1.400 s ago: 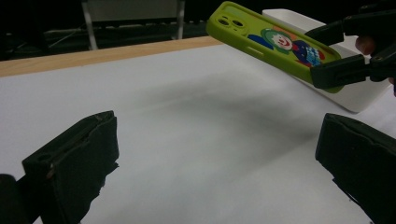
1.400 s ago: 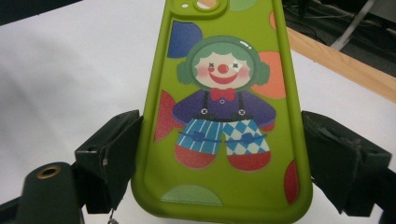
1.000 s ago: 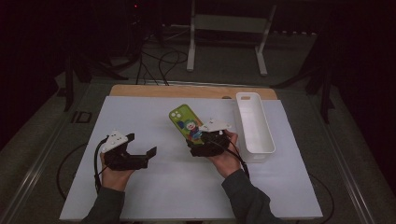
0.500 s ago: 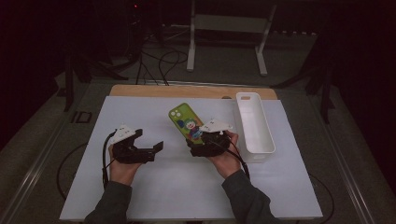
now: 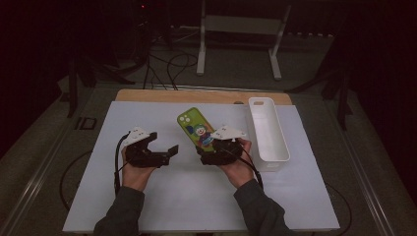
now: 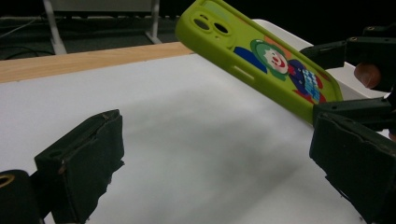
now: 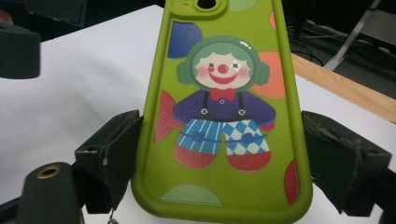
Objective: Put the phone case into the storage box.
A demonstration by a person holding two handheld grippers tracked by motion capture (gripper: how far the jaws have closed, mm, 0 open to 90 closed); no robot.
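The left gripper (image 5: 163, 146) has slid right across the white mat (image 5: 147, 196), closing in on the phone case (image 5: 195, 129), jaws spread wide with nothing between them. The right gripper (image 5: 212, 150) clamps the green clown case by its near end, one jaw on each long edge. A white tray (image 5: 273, 147) lies just right of that hand, well clear of the left gripper's side. The case's long axis runs near-right to far-left, camera cutout farthest away, raised above the mat.

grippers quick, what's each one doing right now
Left gripper: open, holding nothing.
Right gripper: shut on the green phone case, lifted off the table.
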